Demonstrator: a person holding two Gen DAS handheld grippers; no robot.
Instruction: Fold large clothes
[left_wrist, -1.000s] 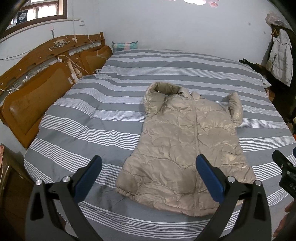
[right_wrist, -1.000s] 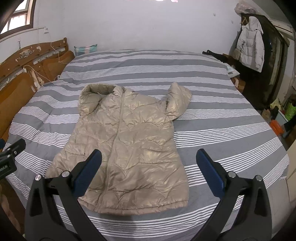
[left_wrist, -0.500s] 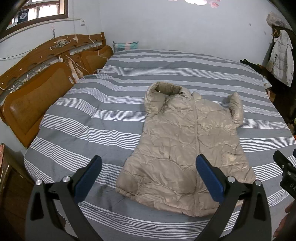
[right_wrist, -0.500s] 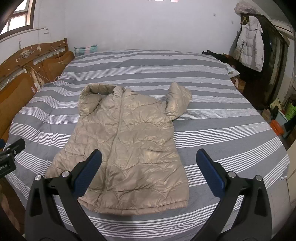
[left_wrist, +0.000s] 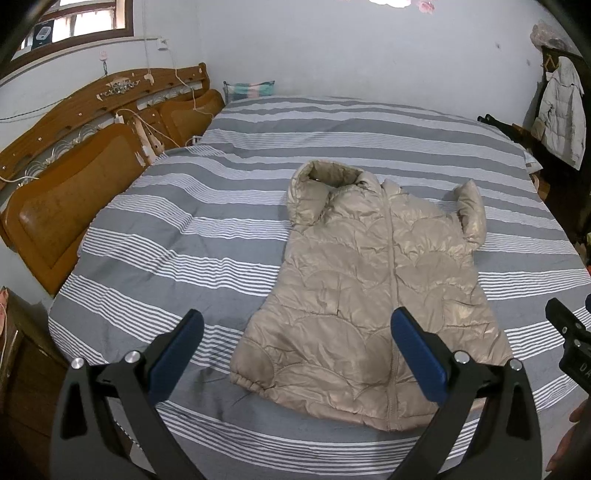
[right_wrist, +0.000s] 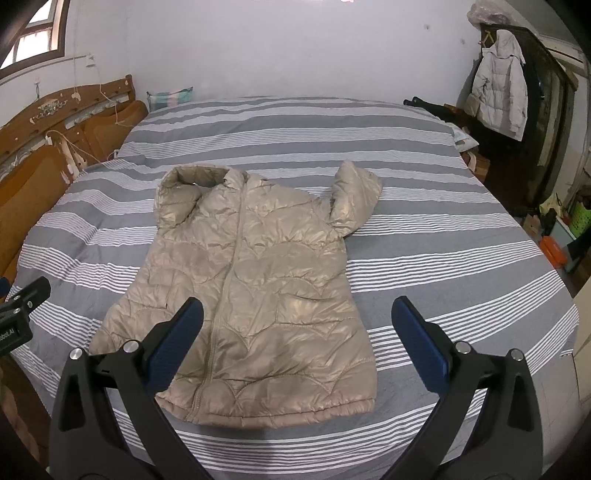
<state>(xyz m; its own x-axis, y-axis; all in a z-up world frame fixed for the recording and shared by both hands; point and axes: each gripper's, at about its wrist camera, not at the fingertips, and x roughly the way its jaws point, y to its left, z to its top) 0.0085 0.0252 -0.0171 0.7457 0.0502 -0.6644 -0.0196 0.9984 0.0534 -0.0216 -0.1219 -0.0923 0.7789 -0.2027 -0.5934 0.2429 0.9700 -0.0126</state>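
Lying zipped and flat on the striped bed (left_wrist: 221, 236), the beige puffer jacket (right_wrist: 251, 295) runs hood-far, hem-near. Left gripper (left_wrist: 297, 341) and right gripper (right_wrist: 297, 341) both hang spread and empty above the hem; the right seems nearer the one sleeve (right_wrist: 354, 195) showing.

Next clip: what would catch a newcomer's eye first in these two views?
A shiny beige puffer jacket lies flat, zipped, in the middle of a grey-and-white striped bed, one sleeve sticking up beside its shoulder. The left gripper and right gripper both hang open above its hem, touching nothing. A pale coat hangs at the far right by a dark wardrobe.
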